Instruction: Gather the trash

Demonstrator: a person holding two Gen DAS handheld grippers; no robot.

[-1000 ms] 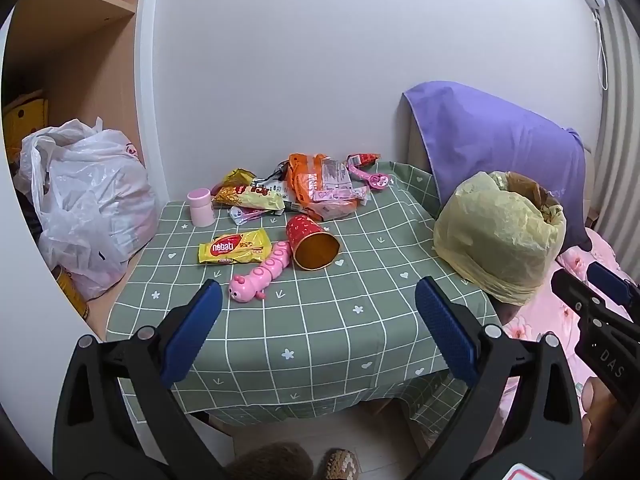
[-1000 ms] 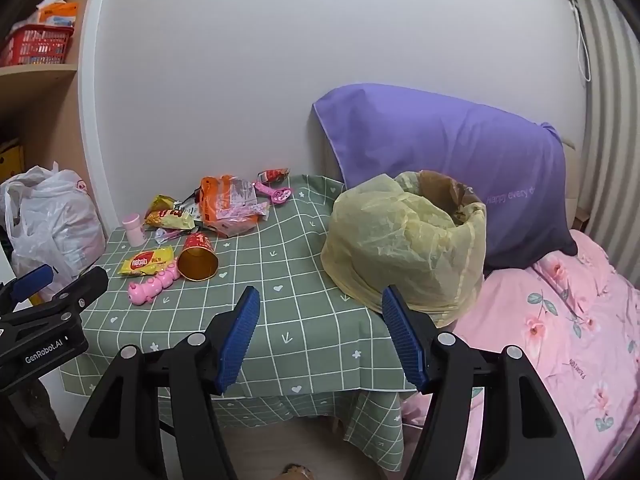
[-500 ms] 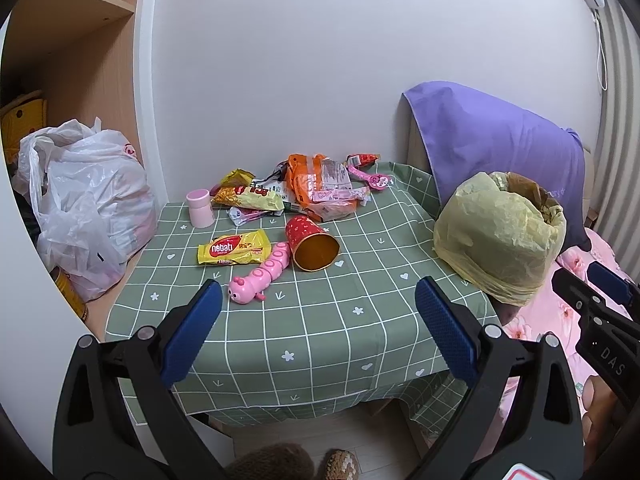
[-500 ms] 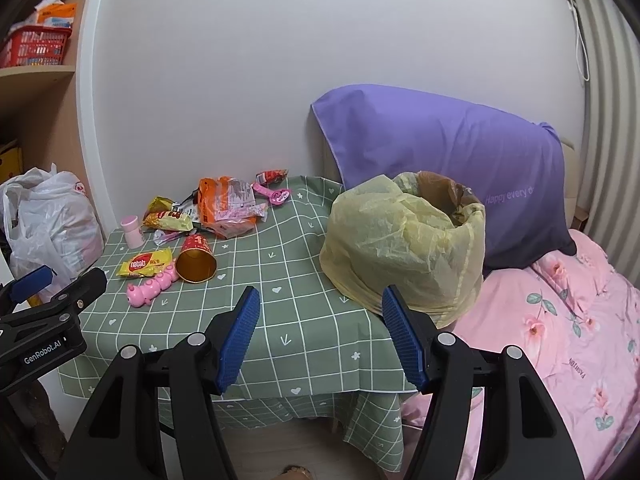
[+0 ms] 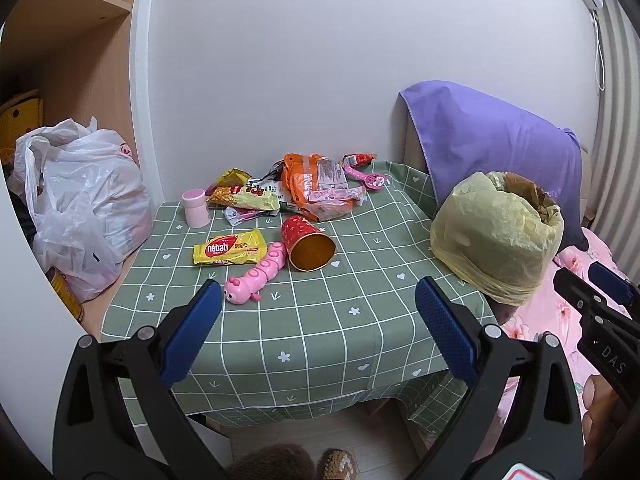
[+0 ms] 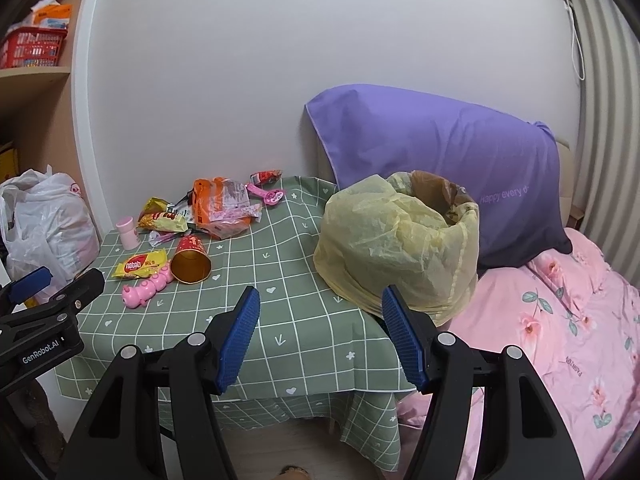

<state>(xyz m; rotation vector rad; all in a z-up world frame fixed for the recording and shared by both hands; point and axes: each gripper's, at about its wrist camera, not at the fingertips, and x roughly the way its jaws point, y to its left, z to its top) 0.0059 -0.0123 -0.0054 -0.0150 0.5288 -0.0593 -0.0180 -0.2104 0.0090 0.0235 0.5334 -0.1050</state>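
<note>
Green checked cloth covered the worktop (image 5: 320, 332); both the left tool (image 5: 318, 312) and right tool (image 6: 320, 320) hung wide and empty before its near edge. Farther back lay a yellow wafer wrapper (image 5: 230, 247), a tipped red cup (image 5: 307, 249) and orange wrappers (image 5: 316, 184), with the yellow-lined bin (image 6: 400, 244) at the right edge.

Right claw (image 6: 320, 336) gapes empty before the yellow-lined bin (image 6: 400, 240).

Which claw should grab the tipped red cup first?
Left, probably. The left claw is open and faces the cup head-on; the right claw sits by the bin, the cup off to its left.
</note>
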